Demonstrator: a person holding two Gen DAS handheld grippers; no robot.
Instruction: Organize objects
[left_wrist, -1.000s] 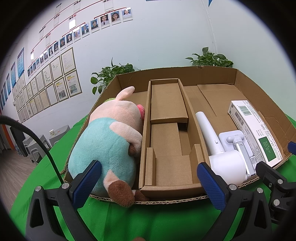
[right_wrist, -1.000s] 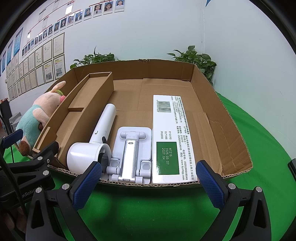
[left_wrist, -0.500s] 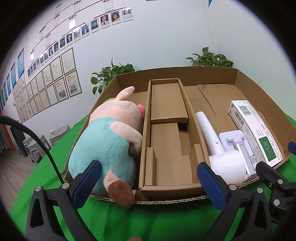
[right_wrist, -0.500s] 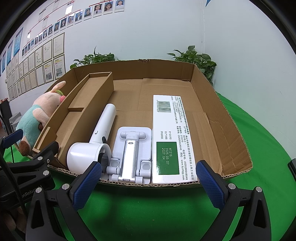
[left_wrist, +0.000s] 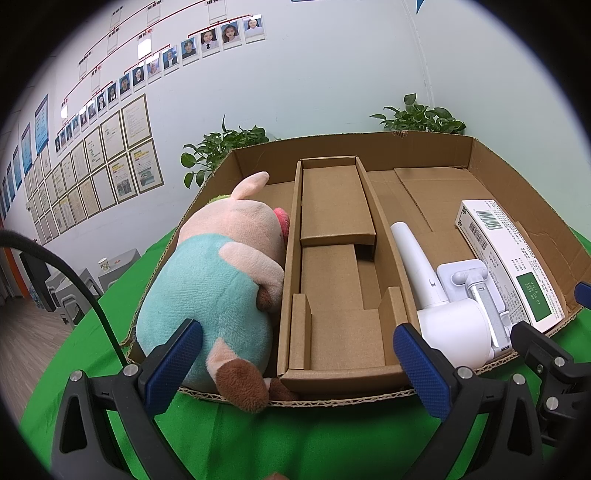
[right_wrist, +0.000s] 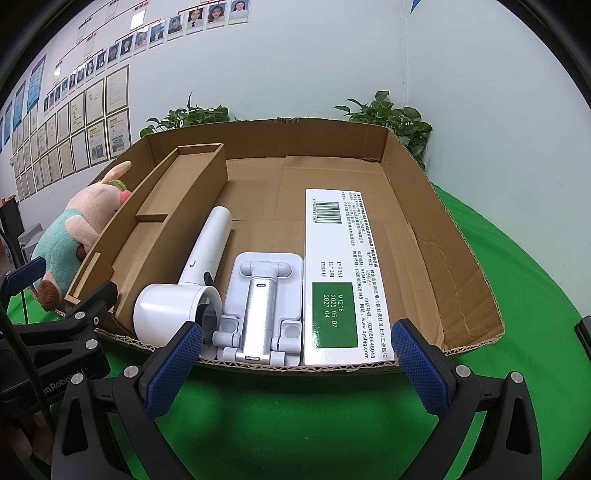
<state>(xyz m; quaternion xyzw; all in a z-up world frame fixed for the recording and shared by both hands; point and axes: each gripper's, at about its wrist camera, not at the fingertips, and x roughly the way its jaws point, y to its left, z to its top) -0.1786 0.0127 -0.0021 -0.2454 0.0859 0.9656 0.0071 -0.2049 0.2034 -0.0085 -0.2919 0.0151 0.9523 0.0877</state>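
Two grippers hovered level at the near edge of the cardboard box (right_wrist: 406, 177) on the green table (right_wrist: 517, 295), both aimed forward over it. The left gripper (left_wrist: 295, 363) was spread wide and held nothing, facing the empty cardboard insert (left_wrist: 332, 258). The right gripper (right_wrist: 295, 363) was likewise spread and empty. Inside the box, the plush toy (left_wrist: 218, 277) lay in the left section; the white hair dryer (right_wrist: 192, 273), folding stand (right_wrist: 262, 306) and white carton (right_wrist: 340, 273) lay side by side right of the insert.

Potted plants (left_wrist: 225, 147), framed wall certificates (left_wrist: 110, 166)
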